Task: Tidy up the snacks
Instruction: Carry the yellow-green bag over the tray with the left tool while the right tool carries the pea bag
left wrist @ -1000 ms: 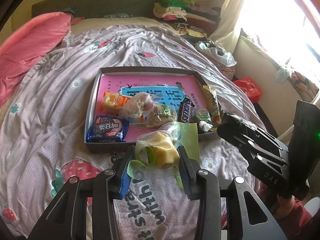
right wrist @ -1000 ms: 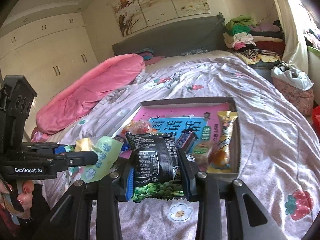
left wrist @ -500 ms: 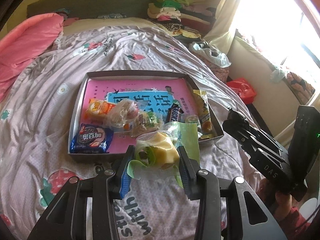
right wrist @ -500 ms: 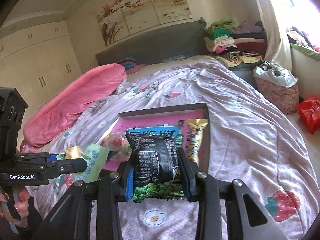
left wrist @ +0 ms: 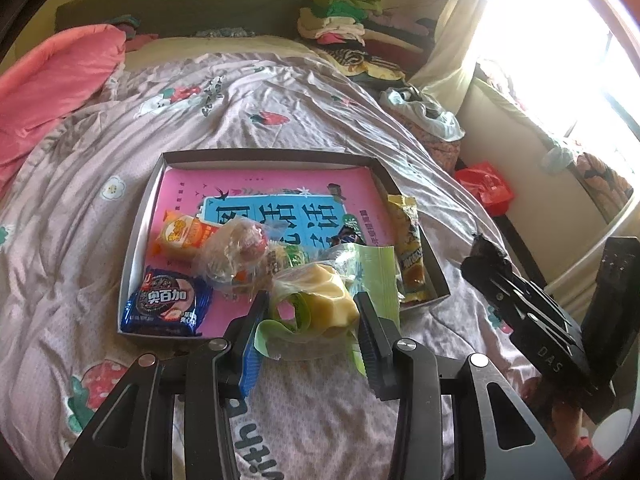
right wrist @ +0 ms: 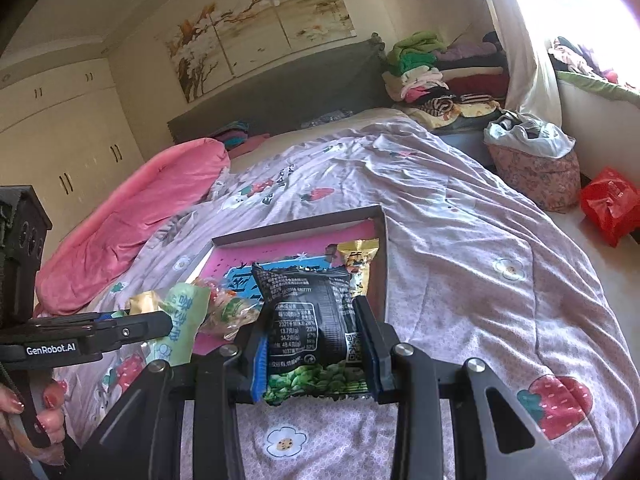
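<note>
Snacks in shallow box (left wrist: 141,216) on bed: Oreo pack (left wrist: 166,306), yellow bar (left wrist: 409,248), clear-wrapped buns. Left gripper (left wrist: 308,312) clamps green-wrapped cake (left wrist: 320,300); right gripper (right wrist: 312,336) clamps black pea packet (right wrist: 308,320).

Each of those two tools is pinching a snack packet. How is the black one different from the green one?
The black packet is opaque, printed with text, a QR code and green peas, and stands flat and upright in the right tool. The green packet is partly clear, showing a yellow pastry inside, and looks crumpled and puffy in the left tool. Both are gripped at their sides, held near the snack box.
</note>
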Motion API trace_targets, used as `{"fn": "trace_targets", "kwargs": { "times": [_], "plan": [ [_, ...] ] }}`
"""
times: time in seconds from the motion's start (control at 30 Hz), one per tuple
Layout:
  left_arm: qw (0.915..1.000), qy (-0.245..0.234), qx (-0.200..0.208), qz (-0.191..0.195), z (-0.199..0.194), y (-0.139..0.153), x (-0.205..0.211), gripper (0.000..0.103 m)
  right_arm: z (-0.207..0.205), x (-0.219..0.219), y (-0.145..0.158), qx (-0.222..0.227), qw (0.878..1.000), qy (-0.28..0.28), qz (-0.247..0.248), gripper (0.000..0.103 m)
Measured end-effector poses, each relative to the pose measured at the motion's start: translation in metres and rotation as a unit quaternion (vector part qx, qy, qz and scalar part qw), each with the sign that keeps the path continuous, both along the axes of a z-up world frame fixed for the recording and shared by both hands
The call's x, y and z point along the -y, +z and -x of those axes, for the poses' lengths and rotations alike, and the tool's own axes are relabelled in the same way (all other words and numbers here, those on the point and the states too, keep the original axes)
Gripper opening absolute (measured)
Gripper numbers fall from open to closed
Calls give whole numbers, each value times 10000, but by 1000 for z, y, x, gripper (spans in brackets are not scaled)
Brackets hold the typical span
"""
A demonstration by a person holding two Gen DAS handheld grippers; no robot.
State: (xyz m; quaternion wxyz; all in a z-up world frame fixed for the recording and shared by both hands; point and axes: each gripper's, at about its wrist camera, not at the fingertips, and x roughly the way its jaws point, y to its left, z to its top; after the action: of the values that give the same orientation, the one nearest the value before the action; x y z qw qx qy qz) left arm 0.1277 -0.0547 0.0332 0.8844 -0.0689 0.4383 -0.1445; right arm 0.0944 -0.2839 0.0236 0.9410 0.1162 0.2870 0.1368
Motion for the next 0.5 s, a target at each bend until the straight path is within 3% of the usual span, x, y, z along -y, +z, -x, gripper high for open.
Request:
{"fn": "trace_targets", "kwargs": {
  "times": [0.5],
  "plan": [
    [9997,106,147,-166,-22,-8,5,43,-9,-14,1,63,9997,46,239,37]
  ]
}}
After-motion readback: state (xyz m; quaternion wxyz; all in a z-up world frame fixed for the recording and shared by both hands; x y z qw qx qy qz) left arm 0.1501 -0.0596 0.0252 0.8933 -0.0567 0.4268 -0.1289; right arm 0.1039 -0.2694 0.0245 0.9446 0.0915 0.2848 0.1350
